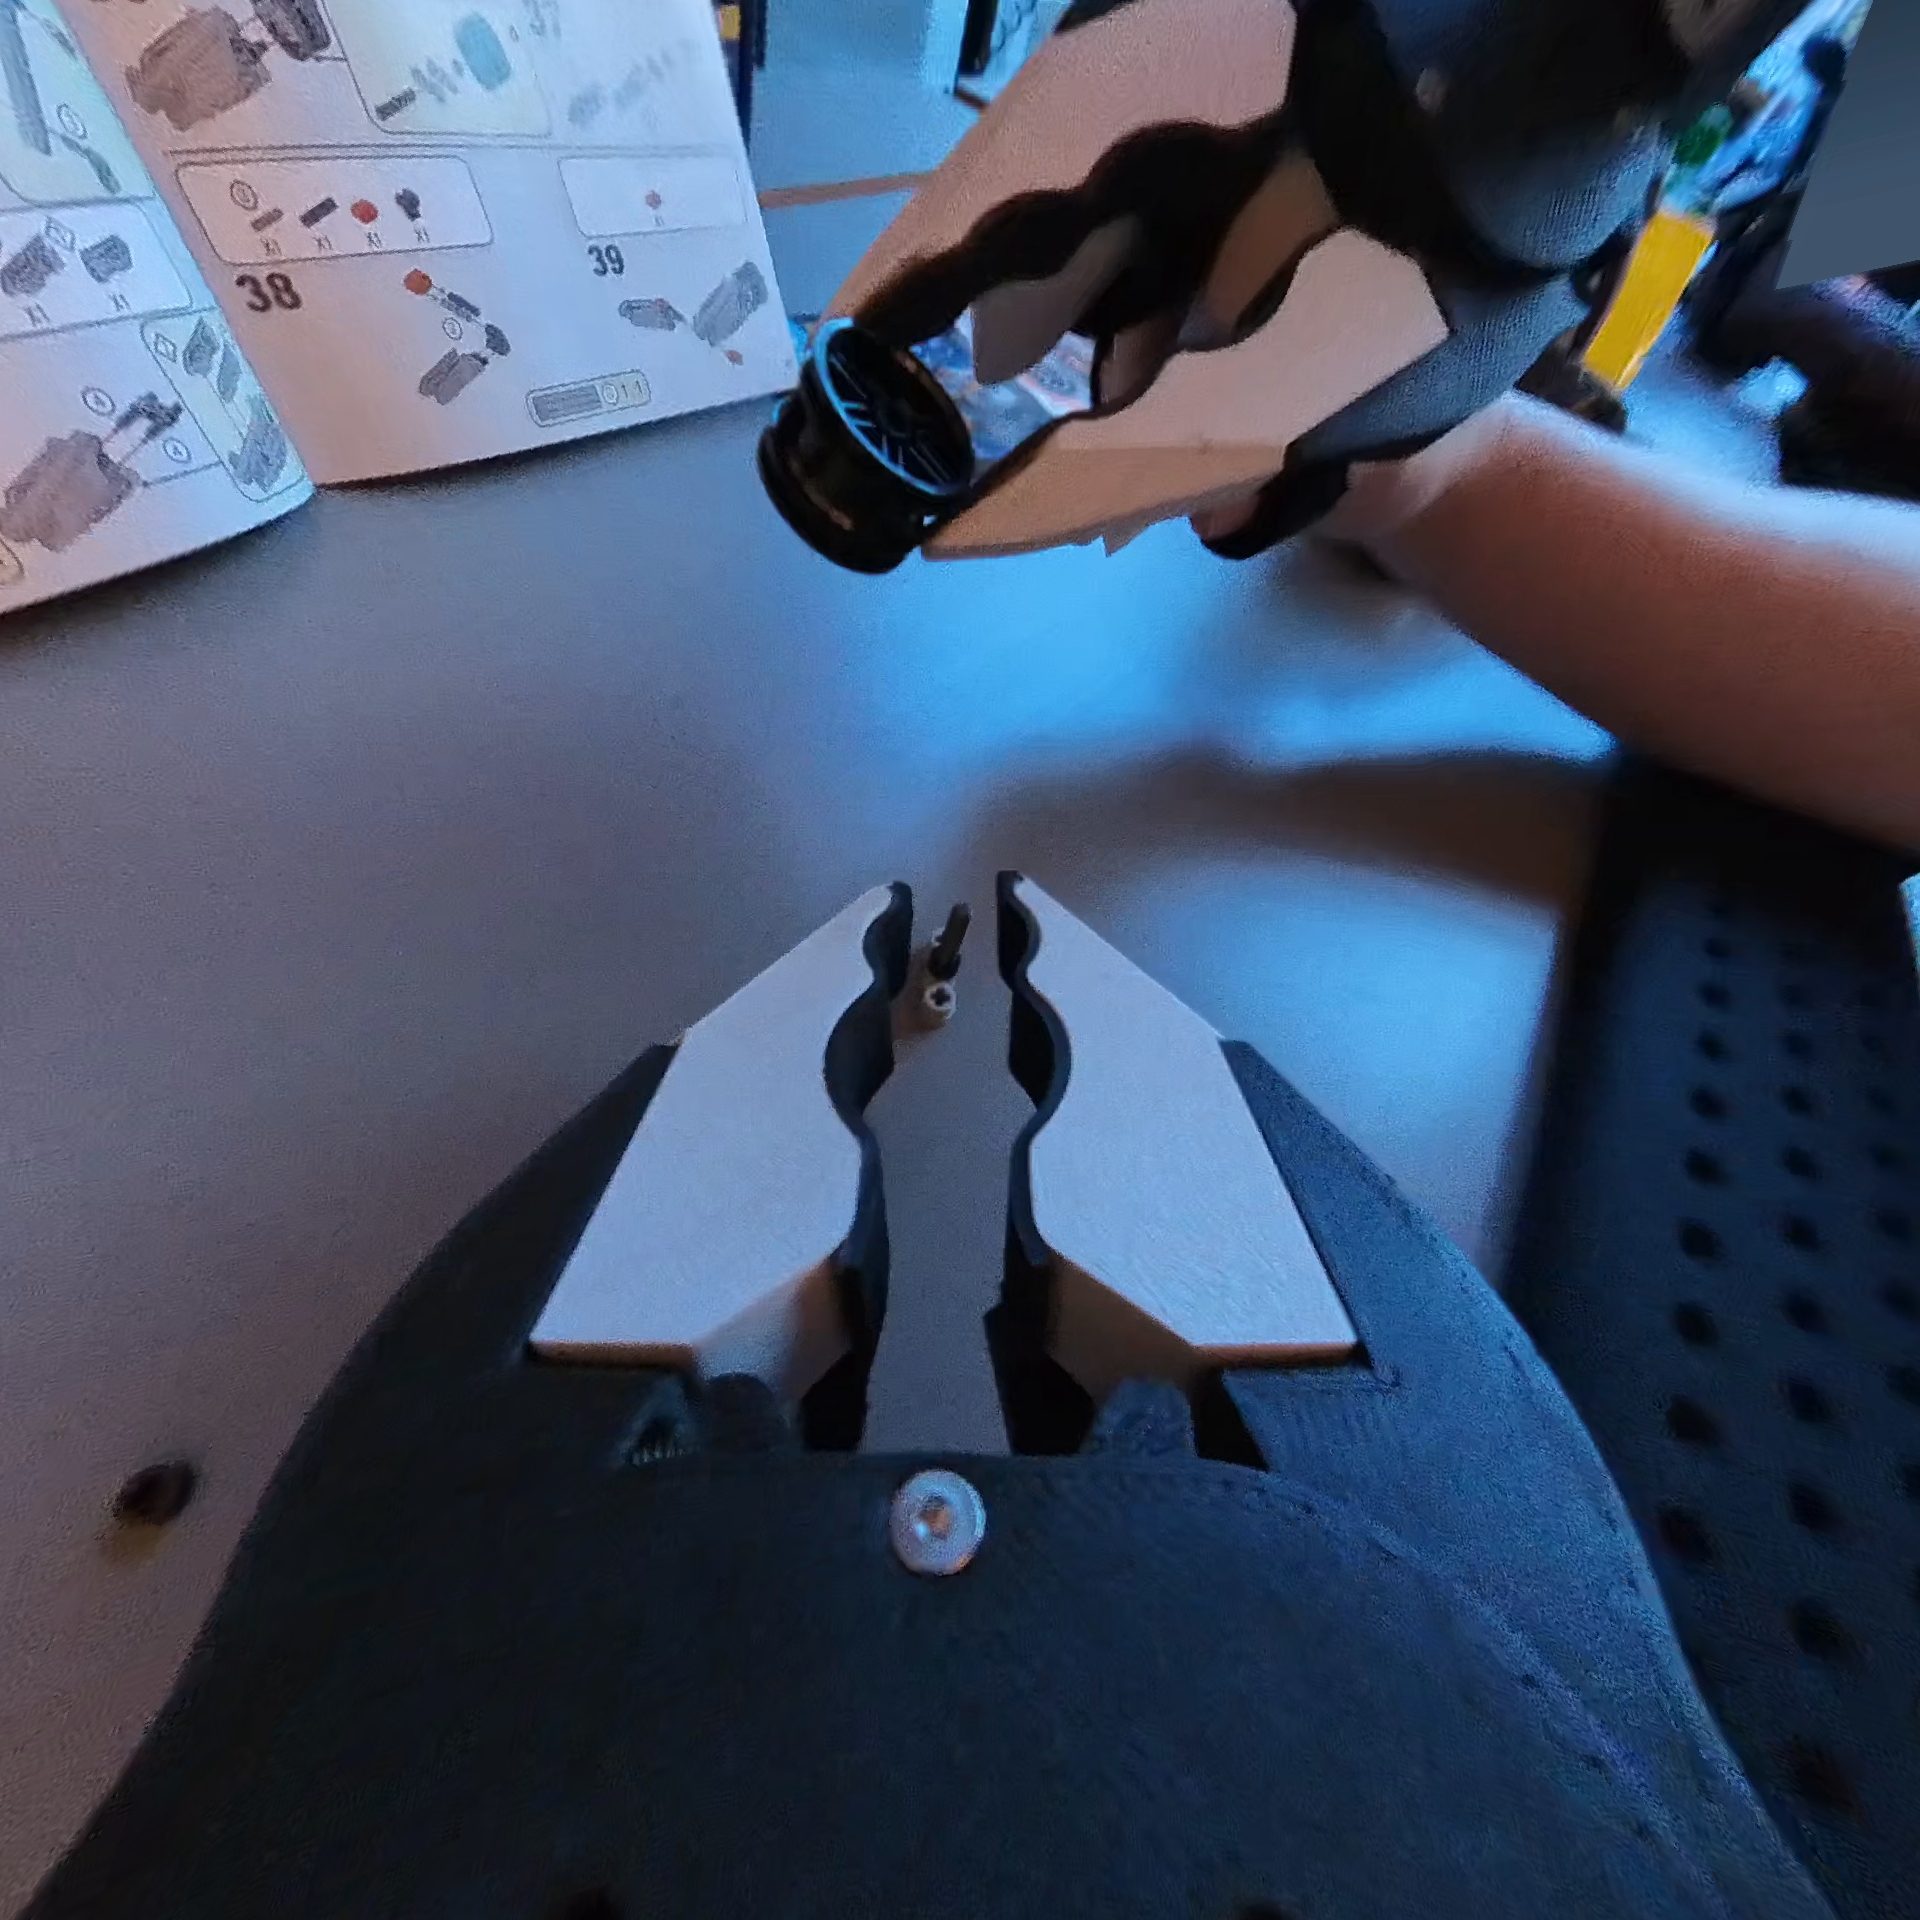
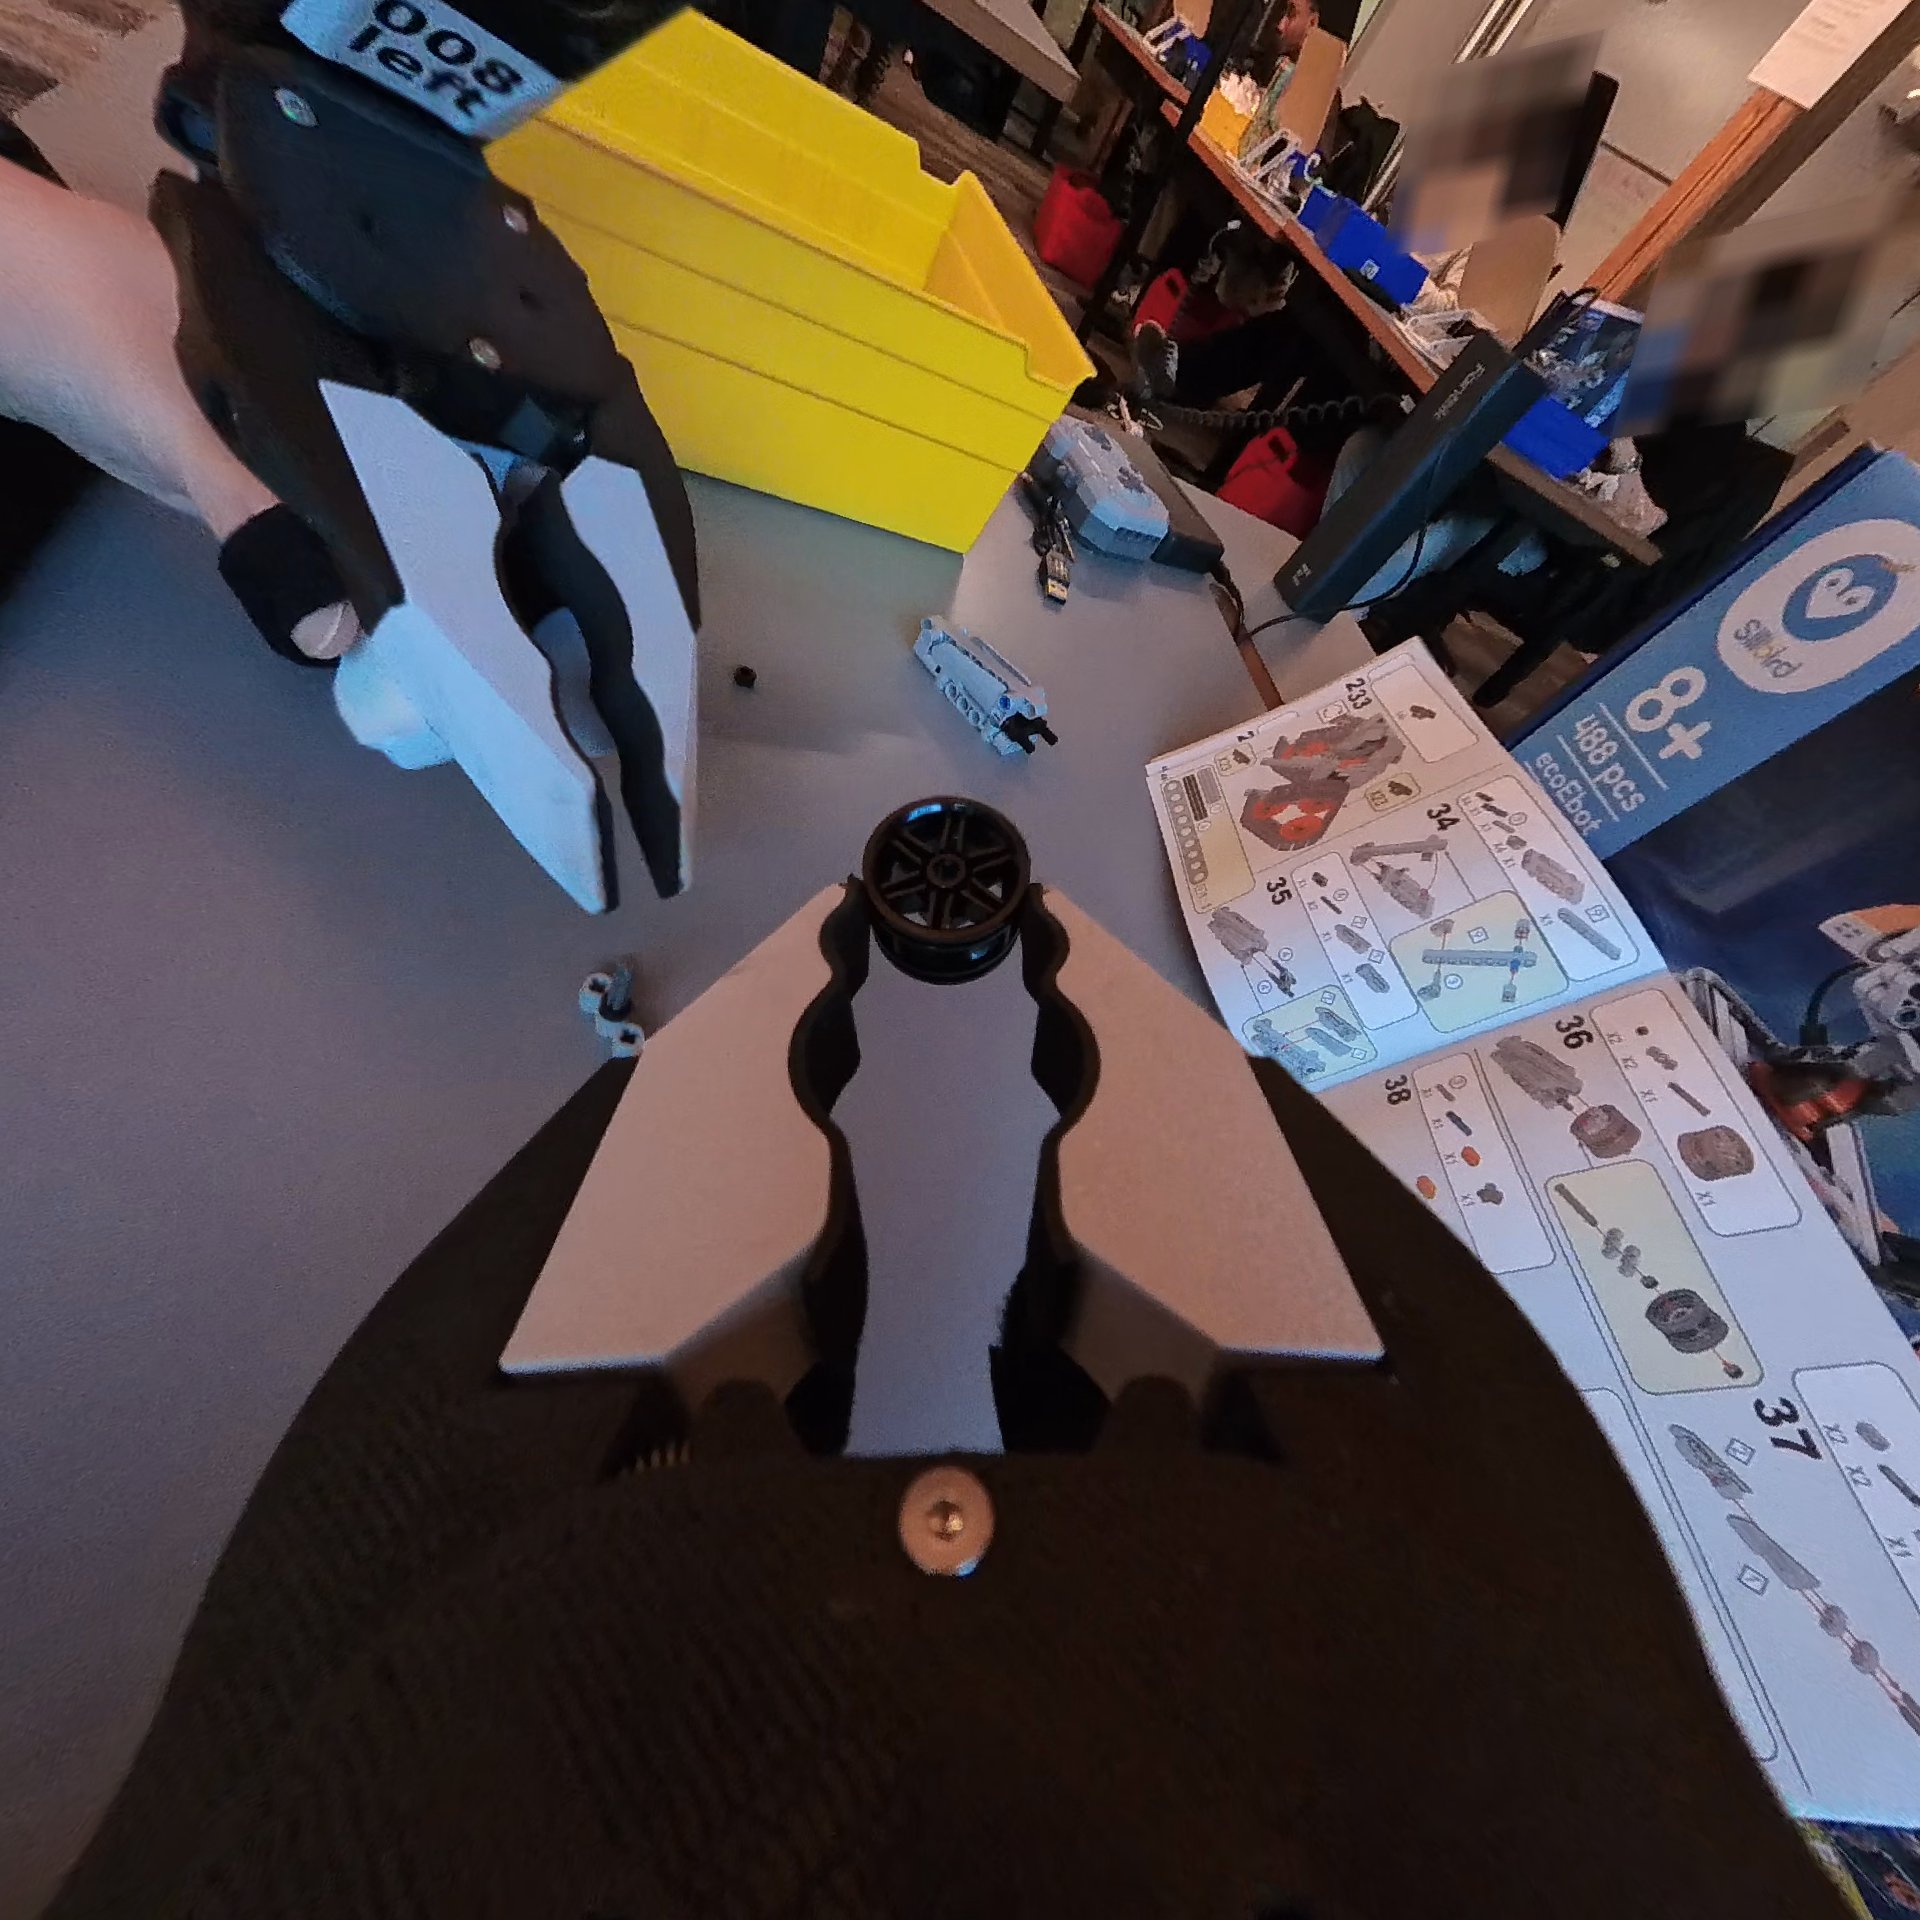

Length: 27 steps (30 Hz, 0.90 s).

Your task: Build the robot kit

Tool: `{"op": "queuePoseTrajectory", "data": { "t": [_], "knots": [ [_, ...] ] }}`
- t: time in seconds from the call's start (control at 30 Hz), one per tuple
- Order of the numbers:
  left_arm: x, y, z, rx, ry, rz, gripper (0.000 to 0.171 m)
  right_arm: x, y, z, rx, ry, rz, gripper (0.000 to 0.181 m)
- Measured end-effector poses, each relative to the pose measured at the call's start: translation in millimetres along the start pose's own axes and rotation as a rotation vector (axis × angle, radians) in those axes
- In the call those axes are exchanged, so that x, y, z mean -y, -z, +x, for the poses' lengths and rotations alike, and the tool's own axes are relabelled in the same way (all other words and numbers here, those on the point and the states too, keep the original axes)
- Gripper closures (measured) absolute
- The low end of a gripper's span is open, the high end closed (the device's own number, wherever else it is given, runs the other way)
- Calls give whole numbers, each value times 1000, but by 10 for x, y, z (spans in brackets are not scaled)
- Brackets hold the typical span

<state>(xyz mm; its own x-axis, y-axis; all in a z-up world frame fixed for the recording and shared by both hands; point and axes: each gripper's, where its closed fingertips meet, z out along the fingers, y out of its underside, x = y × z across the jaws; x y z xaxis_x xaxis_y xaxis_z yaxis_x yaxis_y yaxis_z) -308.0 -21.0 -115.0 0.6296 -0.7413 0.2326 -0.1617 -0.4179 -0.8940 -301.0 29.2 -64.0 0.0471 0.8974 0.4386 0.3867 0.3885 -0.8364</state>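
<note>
My right gripper (image 2: 945, 906) is shut on a black spoked wheel rim (image 2: 945, 888), pinched at the fingertips above the grey table (image 2: 260, 1039). In the left wrist view the right gripper (image 1: 888, 428) holds the rim (image 1: 868, 447) in the air, up and ahead of my left one. My left gripper (image 1: 954, 896) is open with a narrow gap. A small grey bush on a dark axle (image 1: 940, 971) lies on the table between and below its tips. In the right wrist view the left gripper (image 2: 639, 891) hovers just above that piece (image 2: 613, 1006).
An open instruction booklet (image 2: 1455, 987) lies at the right, also at the far left in the left wrist view (image 1: 416, 260). A yellow bin (image 2: 831, 312), a grey brick assembly (image 2: 982, 686), a grey unit with cable (image 2: 1101, 488) and a blue box (image 2: 1714, 665) stand behind. Some 7 cm of space lies between my two pairs of fingers.
</note>
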Motion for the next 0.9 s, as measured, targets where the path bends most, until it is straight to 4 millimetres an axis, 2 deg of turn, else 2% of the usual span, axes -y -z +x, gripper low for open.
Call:
{"op": "queuePoseTrajectory", "data": {
  "t": [0.23, 0.43, 0.73, 0.9],
  "knots": [
    [-182, -122, 33, 30, -96, -136, 160, -81, -55, -59, 20, 33, -44, 153],
    [-306, -206, -36, 96, -139, -233, 161, -91, -56, -54, 23, 28, -49, 153],
    [-313, -263, -46, 116, -195, -253, 166, -119, -68, -91, 43, 30, -68, 153],
    [-176, -180, -134, 196, -280, -178, 167, -16, -68, -348, 173, 6, -2, 153]
  ]
}}
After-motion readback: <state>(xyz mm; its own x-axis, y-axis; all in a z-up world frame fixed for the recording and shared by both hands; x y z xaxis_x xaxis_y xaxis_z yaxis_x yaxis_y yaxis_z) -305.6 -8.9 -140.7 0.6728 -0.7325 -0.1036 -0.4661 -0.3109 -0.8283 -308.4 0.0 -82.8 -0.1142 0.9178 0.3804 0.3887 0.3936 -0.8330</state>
